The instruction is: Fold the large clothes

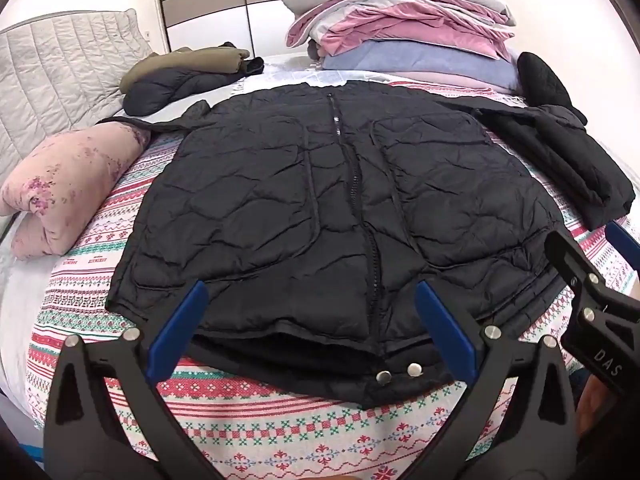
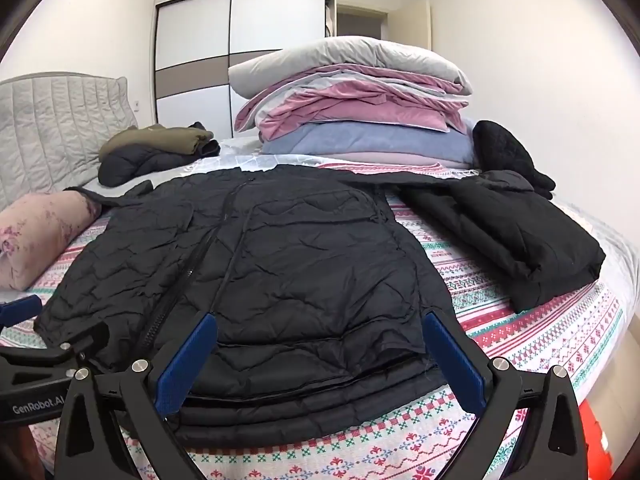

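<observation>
- A black quilted jacket (image 1: 320, 200) lies flat in the middle of the bed (image 1: 248, 432), zipper up, hem at the near edge, collar at the far side.
- The left claw (image 1: 308, 320) is spread wide over the hem near the snaps (image 1: 400, 372), pinching nothing.
- The right claw (image 2: 320, 356) is also spread wide, over the jacket's right hem corner, pinching nothing.
- A folded black garment (image 2: 520, 240) lies right of the jacket, just beside it.
- A pink pillow (image 1: 68, 188) lies to the left, touching a sleeve.
- A stack of bedding (image 2: 352, 108) sits at the far side.
- Folded olive and dark jackets (image 2: 156, 148) lie far left.
- A wardrobe (image 2: 240, 48) stands behind the bed.
</observation>
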{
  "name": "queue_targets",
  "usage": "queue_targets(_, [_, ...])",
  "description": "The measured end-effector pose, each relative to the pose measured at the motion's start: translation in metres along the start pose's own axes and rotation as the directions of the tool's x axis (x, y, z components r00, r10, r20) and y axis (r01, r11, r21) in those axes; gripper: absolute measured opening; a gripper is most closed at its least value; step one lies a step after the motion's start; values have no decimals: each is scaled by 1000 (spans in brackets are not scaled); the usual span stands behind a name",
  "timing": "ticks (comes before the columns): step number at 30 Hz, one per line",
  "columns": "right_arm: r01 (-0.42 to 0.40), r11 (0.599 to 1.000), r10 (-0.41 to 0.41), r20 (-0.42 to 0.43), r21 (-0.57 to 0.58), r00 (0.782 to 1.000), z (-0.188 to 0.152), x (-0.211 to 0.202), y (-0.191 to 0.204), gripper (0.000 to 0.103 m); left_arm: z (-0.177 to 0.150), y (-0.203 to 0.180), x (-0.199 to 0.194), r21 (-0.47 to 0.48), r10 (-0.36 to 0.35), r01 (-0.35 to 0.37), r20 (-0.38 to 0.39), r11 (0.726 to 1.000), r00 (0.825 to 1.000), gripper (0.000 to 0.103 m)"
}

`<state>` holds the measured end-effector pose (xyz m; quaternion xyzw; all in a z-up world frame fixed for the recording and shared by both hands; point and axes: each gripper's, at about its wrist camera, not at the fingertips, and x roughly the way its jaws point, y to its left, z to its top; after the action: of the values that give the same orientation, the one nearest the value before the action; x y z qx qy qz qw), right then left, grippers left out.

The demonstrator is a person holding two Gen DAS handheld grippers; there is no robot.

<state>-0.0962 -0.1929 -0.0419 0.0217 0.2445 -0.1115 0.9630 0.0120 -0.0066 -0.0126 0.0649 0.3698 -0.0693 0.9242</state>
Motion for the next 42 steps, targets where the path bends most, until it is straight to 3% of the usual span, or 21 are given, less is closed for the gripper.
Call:
queue_targets(6, [12,1000,-11,34,-17,999,1,-5,6,103,1,1,-3,-2,-10,10,13,1000,1000,103])
queue_targets(26, [24,1000,-24,17,-18,1000,-1,2,5,103,2,4,1,-13,-12,12,-2,1000,1000,103])
queue_targets(33, [17,999,-17,6,27,1000,-1,8,-4,103,2,17,9,-57,18,-19,-14,998,1000,103])
queue_targets(38, [29,999,-29,11,-19,1000,-2,4,6,103,1,20,8,-61,12,-13,-22,998,1000,103])
queue_targets(42, [15,999,-17,-37,-42,999,-2,3,2,103,4,42,5,-115,9,-12,-19,993,1000,103])
